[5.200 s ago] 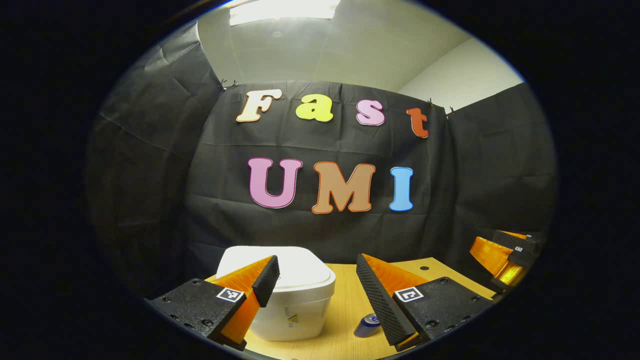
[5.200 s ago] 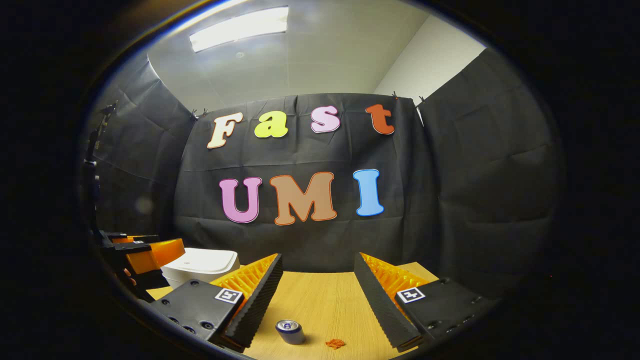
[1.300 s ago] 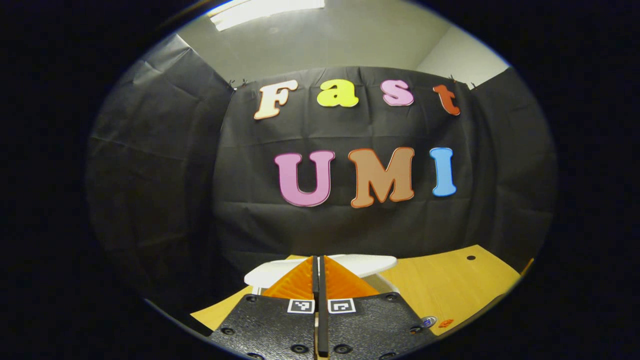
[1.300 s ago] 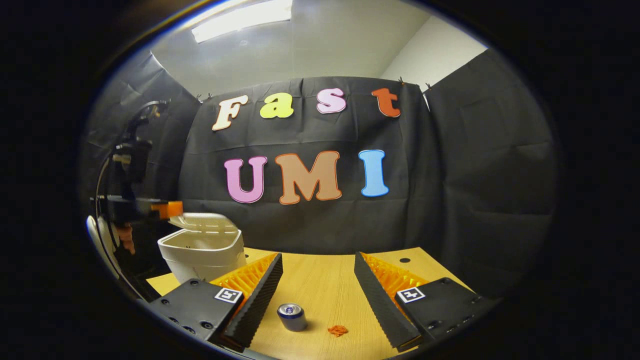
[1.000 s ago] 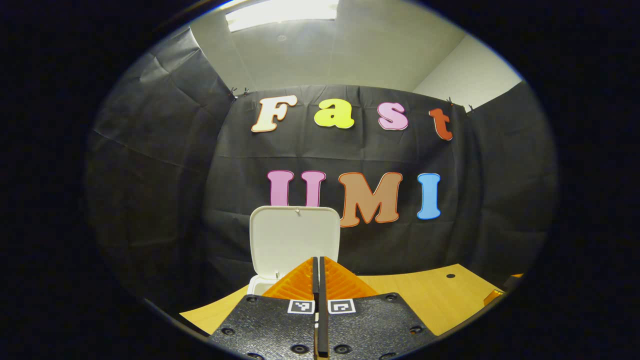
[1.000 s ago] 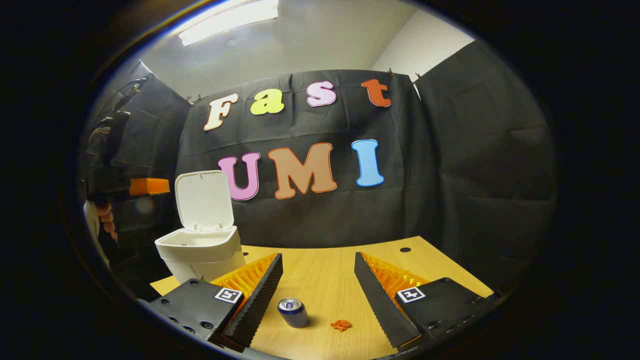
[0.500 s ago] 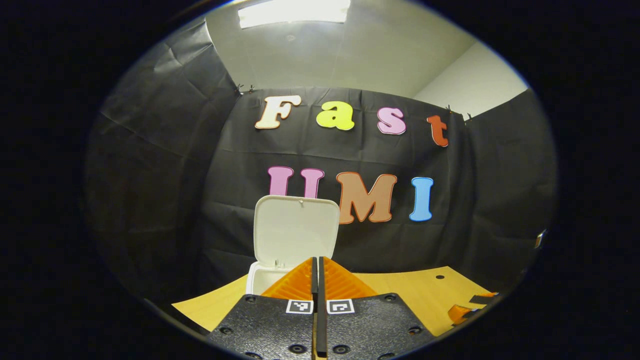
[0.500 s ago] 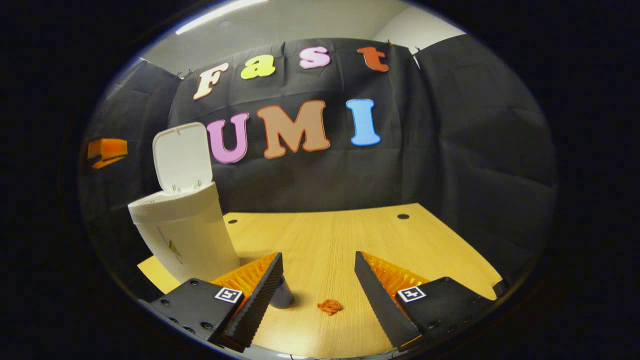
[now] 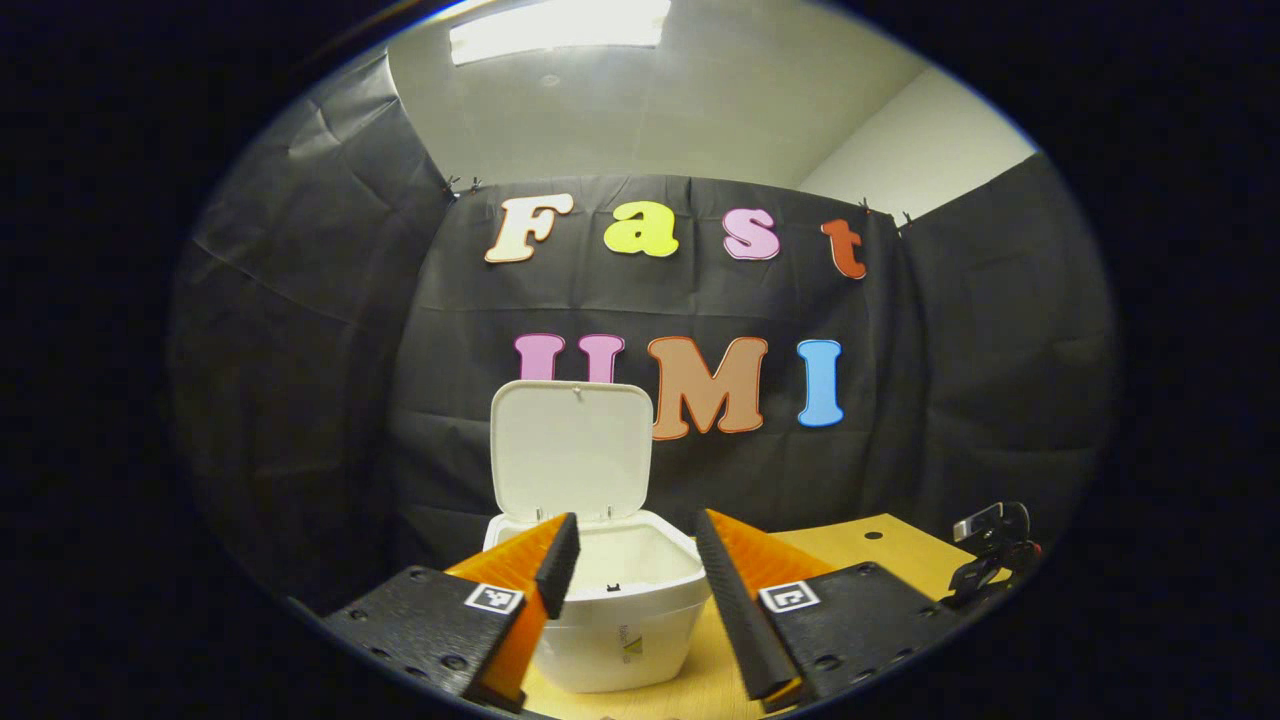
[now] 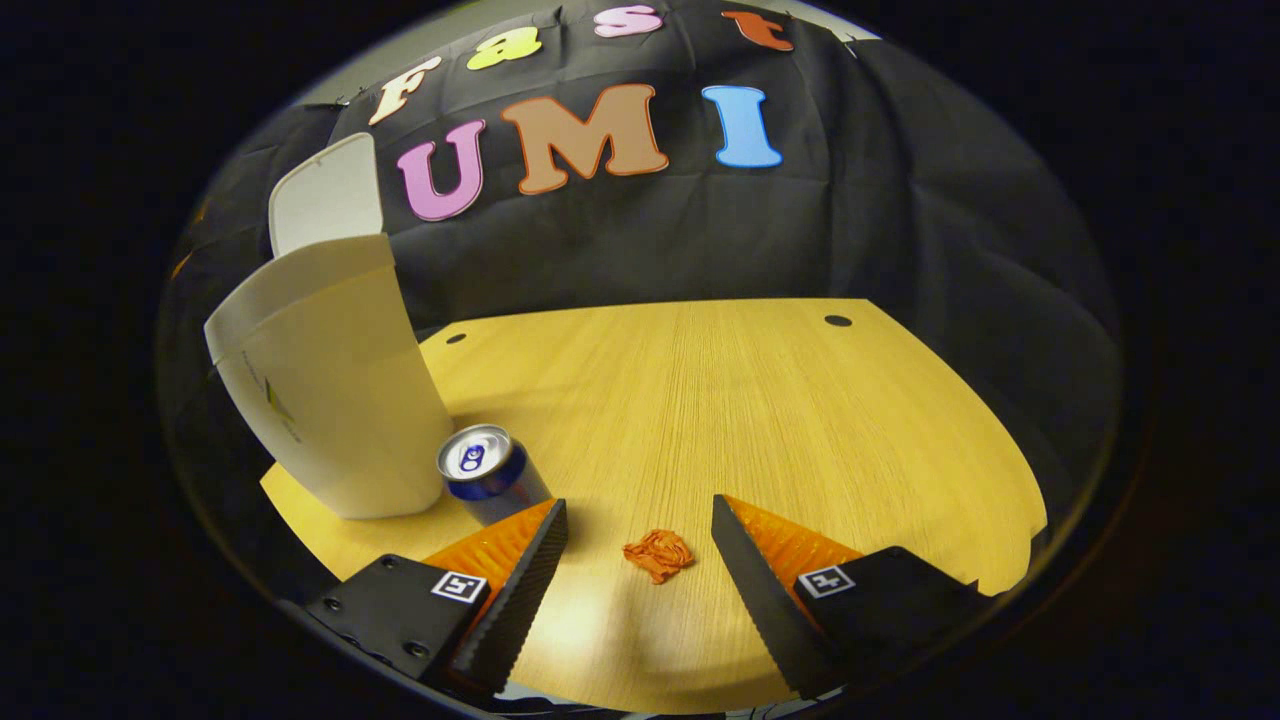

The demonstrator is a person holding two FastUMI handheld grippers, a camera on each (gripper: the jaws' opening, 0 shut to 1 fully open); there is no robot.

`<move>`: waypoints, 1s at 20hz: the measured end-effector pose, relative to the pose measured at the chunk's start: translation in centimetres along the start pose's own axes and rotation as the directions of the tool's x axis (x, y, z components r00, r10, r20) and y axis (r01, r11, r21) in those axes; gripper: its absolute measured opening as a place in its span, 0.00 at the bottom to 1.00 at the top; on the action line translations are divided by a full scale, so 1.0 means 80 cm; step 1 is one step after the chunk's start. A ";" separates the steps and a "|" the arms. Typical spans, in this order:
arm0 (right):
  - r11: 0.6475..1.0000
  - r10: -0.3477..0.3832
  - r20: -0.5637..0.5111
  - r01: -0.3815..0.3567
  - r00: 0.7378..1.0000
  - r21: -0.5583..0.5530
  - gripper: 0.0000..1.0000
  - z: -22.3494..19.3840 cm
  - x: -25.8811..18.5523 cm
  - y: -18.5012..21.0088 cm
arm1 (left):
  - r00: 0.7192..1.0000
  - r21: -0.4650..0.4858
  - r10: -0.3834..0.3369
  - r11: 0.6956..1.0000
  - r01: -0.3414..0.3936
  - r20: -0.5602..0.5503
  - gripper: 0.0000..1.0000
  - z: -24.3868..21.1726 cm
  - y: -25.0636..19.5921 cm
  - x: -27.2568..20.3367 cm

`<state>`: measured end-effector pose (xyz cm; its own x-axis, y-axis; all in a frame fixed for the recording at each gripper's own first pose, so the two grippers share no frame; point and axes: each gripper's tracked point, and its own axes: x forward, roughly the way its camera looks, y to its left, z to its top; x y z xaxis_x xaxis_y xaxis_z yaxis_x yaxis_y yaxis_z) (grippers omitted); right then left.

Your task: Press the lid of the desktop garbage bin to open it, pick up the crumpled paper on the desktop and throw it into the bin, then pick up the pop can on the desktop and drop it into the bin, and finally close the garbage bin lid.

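While the bin lid (image 9: 571, 447) stands up, the right gripper (image 10: 638, 555) has its fingers wide open and empty, with the crumpled paper (image 10: 659, 554) between them at 12 o'clock.

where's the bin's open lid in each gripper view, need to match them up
Left gripper view: the lid stands upright at centre, hinged behind the bin, above the open left gripper.
Right gripper view: the lid is at upper left, rising behind the bin's top.
Shared landmark: the white bin on the wooden table.
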<state>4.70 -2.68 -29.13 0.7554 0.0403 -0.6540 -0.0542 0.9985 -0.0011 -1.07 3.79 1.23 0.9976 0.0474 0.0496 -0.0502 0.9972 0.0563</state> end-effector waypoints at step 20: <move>1.000 0.014 -0.280 -0.018 0.960 -0.010 0.37 -0.054 0.065 -0.003 | 0.995 -0.037 0.087 0.995 -0.089 -0.045 0.88 -0.024 0.030 0.004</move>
<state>5.81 -2.90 -35.83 0.5412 0.0427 -0.8398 -0.0740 0.9973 0.0031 -0.77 6.34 -0.51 0.9906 0.1368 0.0093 -0.1369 0.9905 0.0144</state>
